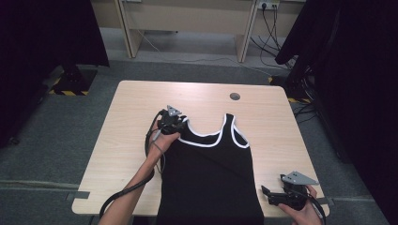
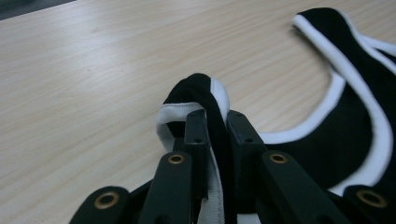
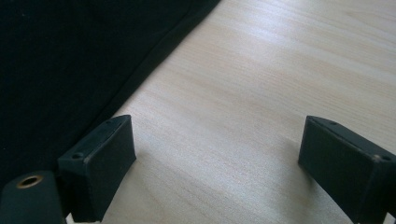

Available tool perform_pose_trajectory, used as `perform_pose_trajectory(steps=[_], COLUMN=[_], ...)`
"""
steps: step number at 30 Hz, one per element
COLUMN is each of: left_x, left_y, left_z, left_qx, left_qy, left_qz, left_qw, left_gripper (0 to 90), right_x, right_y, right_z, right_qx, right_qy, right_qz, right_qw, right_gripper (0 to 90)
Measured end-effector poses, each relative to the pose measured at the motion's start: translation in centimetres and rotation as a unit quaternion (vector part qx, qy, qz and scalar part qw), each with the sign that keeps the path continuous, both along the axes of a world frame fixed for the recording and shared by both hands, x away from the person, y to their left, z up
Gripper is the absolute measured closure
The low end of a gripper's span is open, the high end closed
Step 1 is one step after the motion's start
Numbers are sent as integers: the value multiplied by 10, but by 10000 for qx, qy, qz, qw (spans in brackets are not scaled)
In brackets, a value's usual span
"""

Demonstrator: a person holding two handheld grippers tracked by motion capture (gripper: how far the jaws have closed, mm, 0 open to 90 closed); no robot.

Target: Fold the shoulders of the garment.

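your left gripper [image 2: 215,122] pinches one strap of the single black, white-trimmed tank top [image 1: 209,173] on one pale wooden table [image 1: 131,122]; your right gripper [image 3: 217,154] gapes wide.

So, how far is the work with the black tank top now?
Done: the tank top lies flat on the table. In hand: the left gripper is shut on the left strap. Left: the right gripper is open beside the side hem, gripping nothing; no fold shows yet.
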State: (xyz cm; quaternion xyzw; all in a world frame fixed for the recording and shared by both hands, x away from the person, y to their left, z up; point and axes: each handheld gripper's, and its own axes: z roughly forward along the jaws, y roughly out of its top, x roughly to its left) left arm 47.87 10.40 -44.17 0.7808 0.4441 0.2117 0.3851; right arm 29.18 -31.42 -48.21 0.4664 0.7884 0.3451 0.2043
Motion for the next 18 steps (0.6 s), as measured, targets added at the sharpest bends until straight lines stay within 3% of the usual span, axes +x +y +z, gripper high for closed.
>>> perform_pose_trajectory(steps=[9, 14, 15, 17, 18], left_x=[-38, -63, -74, -80, -92], left_y=[2, 2, 3, 3, 3], left_z=[17, 20, 19, 19, 16], left_qx=[-258, -286, -282, -319, -322], left_qy=[-151, -184, -211, -205, -213], left_qz=[-353, -615, -702, -736, -827], left_qw=[9989, 9975, 9969, 9966, 9958], left_gripper=[799, 798, 798, 796, 796], right_x=[0, 0, 0, 0, 0], right_y=[0, 0, 0, 0, 0], right_z=[0, 0, 0, 0, 0], right_qx=[0, 8, 4, -1, 1], right_qy=[-2, -3, -1, 3, 3], right_qz=[0, -6, -5, -7, -7], right_qw=[10000, 10000, 10000, 10000, 10000], right_gripper=[114, 113, 113, 113, 113])
